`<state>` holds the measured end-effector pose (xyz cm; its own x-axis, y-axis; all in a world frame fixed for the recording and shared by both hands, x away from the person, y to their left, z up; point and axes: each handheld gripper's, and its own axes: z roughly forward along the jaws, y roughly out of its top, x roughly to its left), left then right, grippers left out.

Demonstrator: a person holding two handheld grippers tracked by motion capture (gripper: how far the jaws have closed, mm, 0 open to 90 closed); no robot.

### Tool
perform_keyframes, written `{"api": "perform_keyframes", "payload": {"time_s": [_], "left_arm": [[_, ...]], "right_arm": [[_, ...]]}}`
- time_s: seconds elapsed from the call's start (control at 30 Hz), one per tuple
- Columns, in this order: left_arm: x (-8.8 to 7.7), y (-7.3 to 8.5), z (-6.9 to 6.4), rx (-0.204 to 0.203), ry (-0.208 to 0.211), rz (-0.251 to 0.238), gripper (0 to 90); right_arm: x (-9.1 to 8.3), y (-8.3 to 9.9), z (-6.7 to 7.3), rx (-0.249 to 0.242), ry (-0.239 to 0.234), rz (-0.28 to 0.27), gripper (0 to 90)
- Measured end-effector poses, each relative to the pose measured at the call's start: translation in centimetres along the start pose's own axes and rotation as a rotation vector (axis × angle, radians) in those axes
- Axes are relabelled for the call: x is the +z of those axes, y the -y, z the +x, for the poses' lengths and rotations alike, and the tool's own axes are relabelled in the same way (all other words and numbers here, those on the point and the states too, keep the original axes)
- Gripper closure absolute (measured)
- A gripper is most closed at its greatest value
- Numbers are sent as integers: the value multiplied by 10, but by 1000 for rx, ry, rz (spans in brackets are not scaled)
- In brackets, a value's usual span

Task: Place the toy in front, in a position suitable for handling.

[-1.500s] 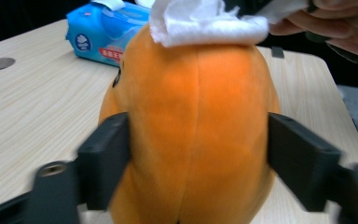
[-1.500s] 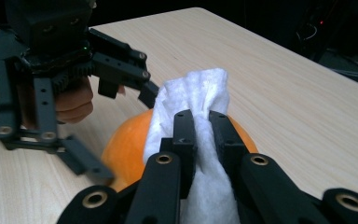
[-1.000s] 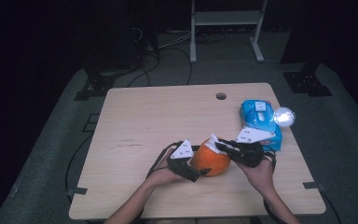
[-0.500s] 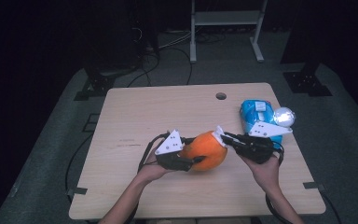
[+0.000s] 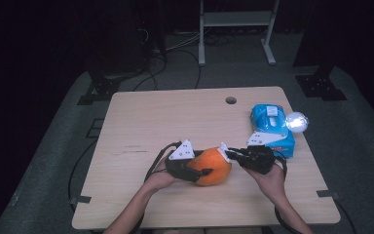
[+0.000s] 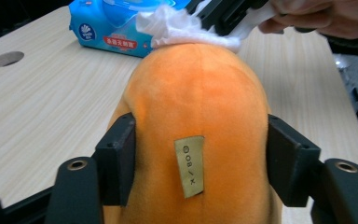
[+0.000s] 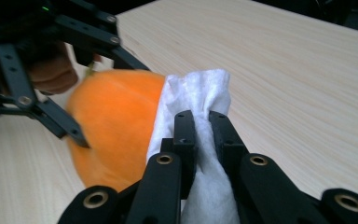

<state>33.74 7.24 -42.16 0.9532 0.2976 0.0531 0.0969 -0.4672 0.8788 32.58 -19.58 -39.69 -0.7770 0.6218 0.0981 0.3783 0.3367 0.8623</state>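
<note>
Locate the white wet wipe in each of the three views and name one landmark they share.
High view: the white wet wipe is a small patch at centre, between the orange plush toy and the right tool.
Left gripper view: top centre, pressed on the plush toy's far end.
Right gripper view: centre, pinched between the right tool's jaws.
Shared landmark: the orange plush toy, held by the left tool.

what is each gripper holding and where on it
Left gripper clamps the orange plush toy across its sides; right gripper pinches a bunched white wipe near its top.
</note>
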Motion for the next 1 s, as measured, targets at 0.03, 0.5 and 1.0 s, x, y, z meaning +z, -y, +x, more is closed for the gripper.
{"api": "perform_keyframes", "payload": {"time_s": [0.03,0.5,1.0], "left_arm": [[2,0,-2,5,0,2,328],[6,1,0,-6,8,-45,176],[10,34,23,-87,98,-37,47]], "right_arm": [[-1,-2,3,-12,0,-6,817],[9,-5,16,-86,5,-1,815],[4,4,-6,-6,18,-12,813]]}}
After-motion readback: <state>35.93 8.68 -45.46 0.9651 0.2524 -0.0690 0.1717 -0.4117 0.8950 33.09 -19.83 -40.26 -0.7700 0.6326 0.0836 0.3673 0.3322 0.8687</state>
